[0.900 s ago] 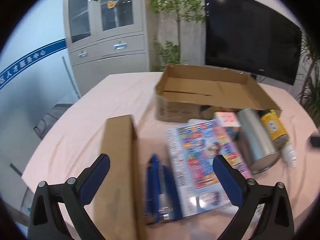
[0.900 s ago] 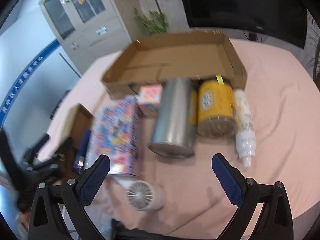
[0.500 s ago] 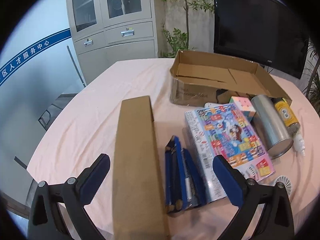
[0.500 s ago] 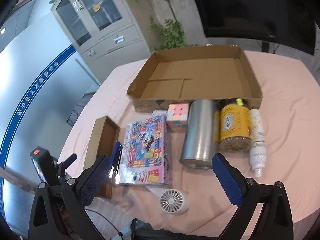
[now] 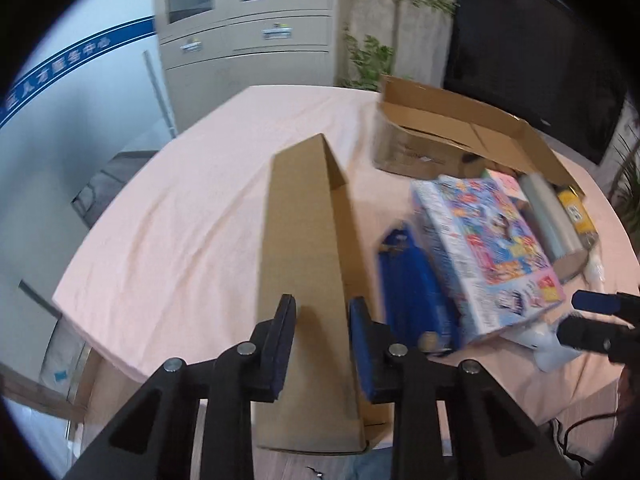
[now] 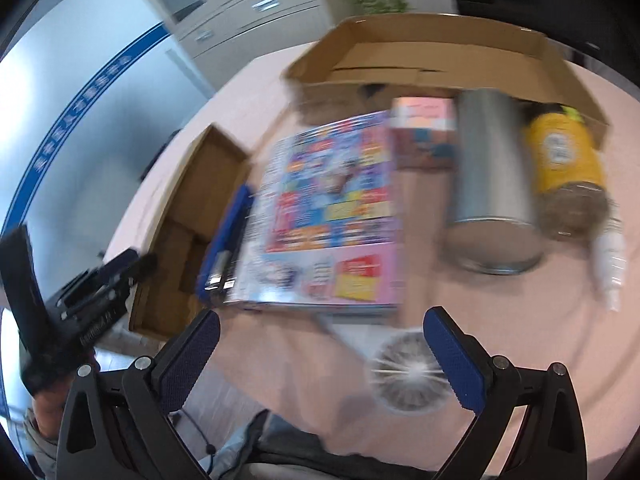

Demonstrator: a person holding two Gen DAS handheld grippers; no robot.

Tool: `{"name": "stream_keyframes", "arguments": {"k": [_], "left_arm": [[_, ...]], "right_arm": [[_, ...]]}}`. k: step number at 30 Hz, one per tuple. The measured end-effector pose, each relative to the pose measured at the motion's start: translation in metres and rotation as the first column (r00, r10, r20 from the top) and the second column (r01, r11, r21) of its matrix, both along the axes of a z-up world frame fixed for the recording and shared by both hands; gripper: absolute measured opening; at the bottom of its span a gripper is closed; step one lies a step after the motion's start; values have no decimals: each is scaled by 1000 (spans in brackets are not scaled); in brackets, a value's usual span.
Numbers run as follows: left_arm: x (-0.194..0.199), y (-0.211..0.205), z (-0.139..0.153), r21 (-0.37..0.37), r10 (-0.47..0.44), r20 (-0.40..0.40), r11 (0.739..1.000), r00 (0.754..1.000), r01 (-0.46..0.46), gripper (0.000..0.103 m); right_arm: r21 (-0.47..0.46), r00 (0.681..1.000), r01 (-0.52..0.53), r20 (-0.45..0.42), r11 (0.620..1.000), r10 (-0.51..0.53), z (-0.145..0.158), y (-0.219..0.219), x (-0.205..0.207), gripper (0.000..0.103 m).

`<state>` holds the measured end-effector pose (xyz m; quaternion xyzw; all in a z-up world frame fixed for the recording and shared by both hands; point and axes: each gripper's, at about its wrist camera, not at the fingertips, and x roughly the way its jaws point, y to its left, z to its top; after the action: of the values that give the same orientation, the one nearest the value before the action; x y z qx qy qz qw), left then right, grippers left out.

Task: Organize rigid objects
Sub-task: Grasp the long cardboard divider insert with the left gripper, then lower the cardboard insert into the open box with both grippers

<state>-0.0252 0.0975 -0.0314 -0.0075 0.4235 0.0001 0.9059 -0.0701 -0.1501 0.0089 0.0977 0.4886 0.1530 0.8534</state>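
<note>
Blue-padded fingers of the left tool (image 5: 322, 340) stand narrowed on either side of the wall of a long cardboard box (image 5: 304, 248), seemingly pinching it, at the table's near edge. The right tool (image 6: 320, 360) is spread wide and holds nothing, hovering over a small white fan (image 6: 408, 376).

Just right of the long box lie a blue stapler (image 5: 412, 280), then a colourful printed box (image 6: 332, 220), a pastel cube (image 6: 424, 128), a silver can (image 6: 492, 176), a yellow-labelled jar (image 6: 564, 160) and a white bottle (image 6: 610, 268), all on the pink-clothed table (image 5: 192, 216). A shallow open carton (image 6: 432, 60) sits behind them.

Beyond stand a grey cabinet (image 5: 248, 28), plants (image 5: 372, 56), a dark screen (image 5: 532, 60) and a blue wall stripe (image 5: 76, 56); its lettering is too blurred to read.
</note>
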Motion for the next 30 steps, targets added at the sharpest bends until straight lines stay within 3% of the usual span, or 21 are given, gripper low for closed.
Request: {"name": "stream_keyframes", "arguments": {"k": [6, 8, 14, 16, 17, 18, 19, 20, 23, 26, 28, 30], "left_arm": [[-4, 61, -32, -120, 99, -121, 986, 988, -114, 28], [-8, 76, -47, -244, 90, -164, 961, 982, -129, 28], [-27, 85, -58, -342, 61, -164, 933, 985, -115, 30], [-28, 86, -59, -372, 49, -148, 922, 988, -102, 24], [-26, 86, -60, -382, 40, -136, 920, 990, -90, 20], [-24, 86, -60, -373, 36, -120, 924, 992, -79, 20], [-24, 83, -58, -351, 30, -111, 934, 993, -67, 20], [-23, 77, -52, -314, 22, -98, 948, 995, -52, 20], [-24, 76, -26, -294, 18, -49, 955, 999, -31, 21], [-9, 57, 35, -216, -46, 90, 974, 995, 65, 20], [13, 37, 79, -159, -123, 188, 975, 975, 153, 20], [49, 10, 124, -100, -213, 277, 963, 937, 248, 21]], "right_arm": [[-36, 983, -129, 124, 991, 132, 16, 68, 9, 102], [-44, 977, -168, 125, 985, 172, 21, 93, 16, 99], [-123, 949, -293, 83, 948, 304, -4, 176, 35, 75], [-139, 951, -299, 33, 944, 307, -25, 190, 43, 55], [-119, 950, -309, -4, 944, 311, -38, 197, 51, 50], [-92, 948, -317, -32, 944, 316, -47, 200, 56, 44], [-57, 945, -325, -59, 944, 321, -56, 201, 56, 29], [-40, 945, -321, -70, 946, 318, -59, 205, 59, 30], [-38, 954, -297, -52, 954, 295, -46, 204, 62, 27], [-18, 965, -255, 60, 967, 256, 2, 189, 64, 27], [-14, 967, -196, 162, 980, 196, 45, 171, 73, 27], [3, 957, -125, 263, 992, 119, 94, 140, 97, 27]]}}
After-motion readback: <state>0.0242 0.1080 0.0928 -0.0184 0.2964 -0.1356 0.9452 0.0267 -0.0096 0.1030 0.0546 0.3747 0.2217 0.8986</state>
